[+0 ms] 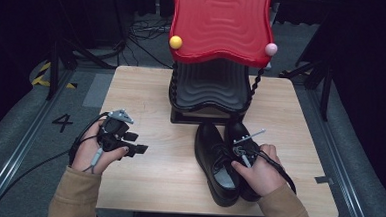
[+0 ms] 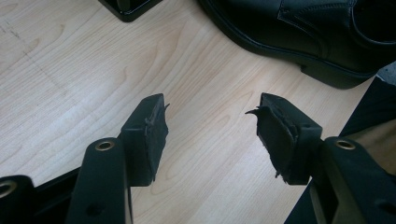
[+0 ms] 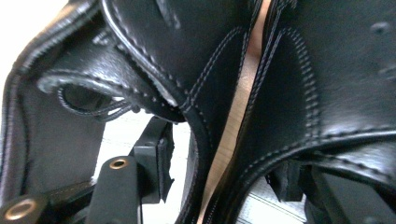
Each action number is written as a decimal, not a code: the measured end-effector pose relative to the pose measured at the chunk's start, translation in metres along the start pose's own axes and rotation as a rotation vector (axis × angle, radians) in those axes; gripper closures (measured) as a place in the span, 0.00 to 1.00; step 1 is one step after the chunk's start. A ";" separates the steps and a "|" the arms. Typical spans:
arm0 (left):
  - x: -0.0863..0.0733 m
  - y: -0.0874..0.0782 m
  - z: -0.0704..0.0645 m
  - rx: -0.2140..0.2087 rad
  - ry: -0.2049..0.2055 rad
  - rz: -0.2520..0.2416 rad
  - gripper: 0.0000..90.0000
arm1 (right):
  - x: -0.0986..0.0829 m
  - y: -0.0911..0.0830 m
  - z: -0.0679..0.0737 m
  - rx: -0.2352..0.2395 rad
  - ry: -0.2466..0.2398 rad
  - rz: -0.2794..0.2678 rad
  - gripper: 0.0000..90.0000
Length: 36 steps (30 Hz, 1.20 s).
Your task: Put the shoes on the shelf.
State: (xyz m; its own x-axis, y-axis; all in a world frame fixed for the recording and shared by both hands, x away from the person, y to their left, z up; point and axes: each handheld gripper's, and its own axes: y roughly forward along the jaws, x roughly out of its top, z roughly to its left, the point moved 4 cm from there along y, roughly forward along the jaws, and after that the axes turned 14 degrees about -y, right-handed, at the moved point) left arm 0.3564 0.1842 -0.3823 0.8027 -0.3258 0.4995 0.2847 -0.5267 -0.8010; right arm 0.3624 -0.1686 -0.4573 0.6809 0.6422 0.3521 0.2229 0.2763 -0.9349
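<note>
We have the pair of black leather shoes (image 1: 223, 157) side by side on the wooden table (image 1: 147, 91), just in front of the red-and-black shoe rack (image 1: 213, 64). The right gripper (image 1: 241, 151) sits down over the two shoes where their openings meet. In the right gripper view one jaw stands inside the left-hand shoe (image 3: 140, 70), by its lace and tongue, and the other inside the right-hand shoe (image 3: 336, 74), so the two inner collars lie between the jaws. They look closed toward that leather, but we cannot tell whether they truly pinch it.

The left gripper (image 1: 122, 135) rests well to the left of the shoes, near the table's left edge, its jaws spread apart over bare wood and holding nothing.

Our worry is the grip. If only one collar is caught, we judge the other shoe would drop or drag on a lift. Soft leather may fold and slide out of the worn pads (image 2: 156, 128). A loose lace could catch on a jaw. The rack's lower black shelf (image 1: 209, 87) sits low under the red top, so tilted shoes might strike its edge.
</note>
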 end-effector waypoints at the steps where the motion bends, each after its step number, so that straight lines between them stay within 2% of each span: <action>1: 0.000 0.000 0.000 -0.001 0.000 0.000 0.48 | -0.001 0.002 0.001 -0.009 -0.006 0.008 0.54; 8: 0.000 0.000 -0.001 0.000 -0.001 0.001 0.48 | -0.002 0.005 0.004 -0.049 -0.009 -0.003 0.54; 11: 0.000 0.001 -0.001 0.002 -0.001 0.004 0.48 | -0.003 0.006 0.005 -0.051 -0.038 -0.011 0.54; 13: 0.001 0.002 -0.002 0.001 0.000 0.007 0.48 | -0.005 0.006 0.006 -0.074 -0.070 -0.010 0.56; 15: 0.001 0.002 -0.002 0.000 0.004 0.006 0.48 | -0.006 0.007 0.005 -0.087 -0.091 0.022 0.58; 16: 0.001 0.002 -0.002 0.000 0.004 0.006 0.48 | -0.004 0.007 0.004 -0.086 -0.070 0.024 0.60; 17: 0.001 0.001 -0.002 0.000 0.006 0.004 0.48 | -0.004 0.007 0.004 -0.086 -0.070 0.024 0.60; 19: 0.001 0.001 -0.001 0.001 0.001 0.002 0.48 | -0.002 0.007 0.001 -0.079 0.005 0.031 0.61; 21: 0.000 0.001 -0.001 0.001 0.000 0.003 0.48 | -0.001 0.008 0.001 -0.083 0.031 0.038 0.61; 31: 0.001 0.001 -0.002 0.001 0.004 0.005 0.48 | 0.006 0.008 -0.004 -0.063 0.102 0.092 0.67; 36: 0.001 0.002 -0.003 0.001 0.005 0.005 0.48 | 0.009 0.009 -0.002 -0.078 0.091 0.109 0.72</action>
State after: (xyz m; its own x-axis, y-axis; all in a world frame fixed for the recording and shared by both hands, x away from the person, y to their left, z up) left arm 0.3562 0.1803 -0.3826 0.8017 -0.3321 0.4970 0.2813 -0.5240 -0.8039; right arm 0.3717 -0.1619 -0.4624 0.7635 0.5971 0.2461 0.1955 0.1495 -0.9692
